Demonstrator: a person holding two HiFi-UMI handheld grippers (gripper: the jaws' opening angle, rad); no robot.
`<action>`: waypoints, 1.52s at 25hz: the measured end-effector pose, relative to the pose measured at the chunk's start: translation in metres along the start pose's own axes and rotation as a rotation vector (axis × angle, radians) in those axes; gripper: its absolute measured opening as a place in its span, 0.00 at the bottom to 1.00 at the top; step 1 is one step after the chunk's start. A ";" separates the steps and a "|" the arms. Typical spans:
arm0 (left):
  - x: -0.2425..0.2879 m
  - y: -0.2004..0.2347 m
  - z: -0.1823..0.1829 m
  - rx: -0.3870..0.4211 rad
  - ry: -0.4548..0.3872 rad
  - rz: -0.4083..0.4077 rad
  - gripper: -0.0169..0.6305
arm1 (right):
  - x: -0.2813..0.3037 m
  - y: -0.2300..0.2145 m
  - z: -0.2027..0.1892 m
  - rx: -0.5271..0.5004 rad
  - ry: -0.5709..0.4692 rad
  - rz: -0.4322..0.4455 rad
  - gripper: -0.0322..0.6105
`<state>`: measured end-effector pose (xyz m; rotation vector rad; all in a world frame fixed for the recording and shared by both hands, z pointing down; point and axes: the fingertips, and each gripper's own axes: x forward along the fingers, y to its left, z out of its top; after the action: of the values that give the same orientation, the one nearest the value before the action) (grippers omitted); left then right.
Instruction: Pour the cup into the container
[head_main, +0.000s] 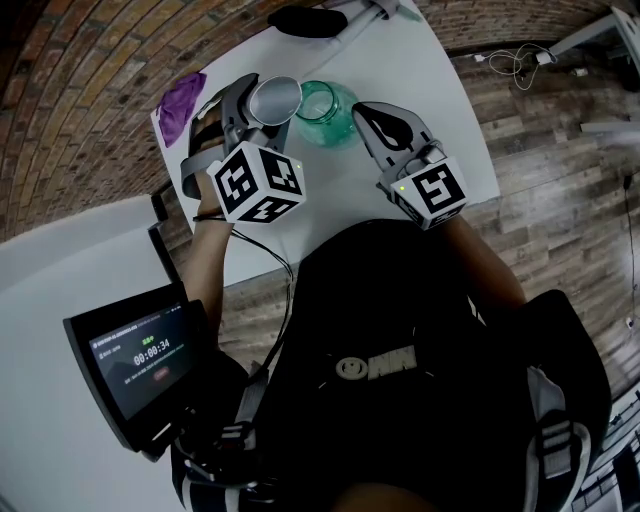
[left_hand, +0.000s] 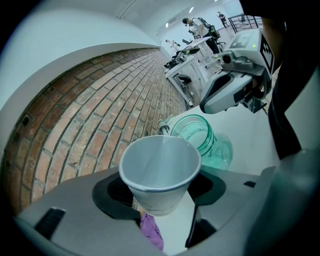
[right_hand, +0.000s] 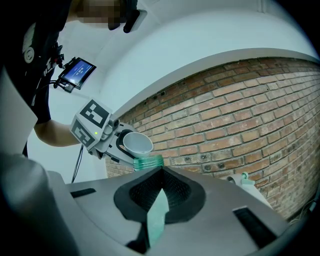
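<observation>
My left gripper (head_main: 262, 108) is shut on a white paper cup (head_main: 275, 100), one jaw on each side of it. The cup (left_hand: 159, 172) is tipped, its rim close to the mouth of a green glass jar (head_main: 328, 112) that stands on the white table (head_main: 440, 80). I see nothing inside the cup. In the left gripper view the jar (left_hand: 200, 134) lies just beyond the cup. My right gripper (head_main: 362, 110) rests level at the jar's right side, its jaws together with only a thin slit showing green. In the right gripper view the jar neck (right_hand: 147, 161) rises just past them.
A purple cloth (head_main: 180, 105) lies at the table's left edge and a black object (head_main: 305, 20) at its far end. A small screen (head_main: 135, 365) stands on a white surface at lower left. Cables (head_main: 515, 62) lie on the wooden floor.
</observation>
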<state>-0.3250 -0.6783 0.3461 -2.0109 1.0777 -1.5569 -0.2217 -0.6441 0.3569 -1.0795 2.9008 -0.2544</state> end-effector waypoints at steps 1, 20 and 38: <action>0.000 0.000 0.000 0.000 0.000 -0.001 0.49 | 0.000 0.000 -0.001 0.000 0.002 0.000 0.05; 0.001 0.000 -0.002 0.026 0.015 0.004 0.49 | 0.001 0.003 0.000 -0.006 0.002 0.007 0.05; 0.001 -0.001 0.000 0.038 0.016 0.001 0.49 | 0.002 0.005 0.001 -0.007 0.003 0.010 0.05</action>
<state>-0.3249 -0.6779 0.3474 -1.9758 1.0464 -1.5841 -0.2263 -0.6417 0.3550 -1.0665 2.9104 -0.2463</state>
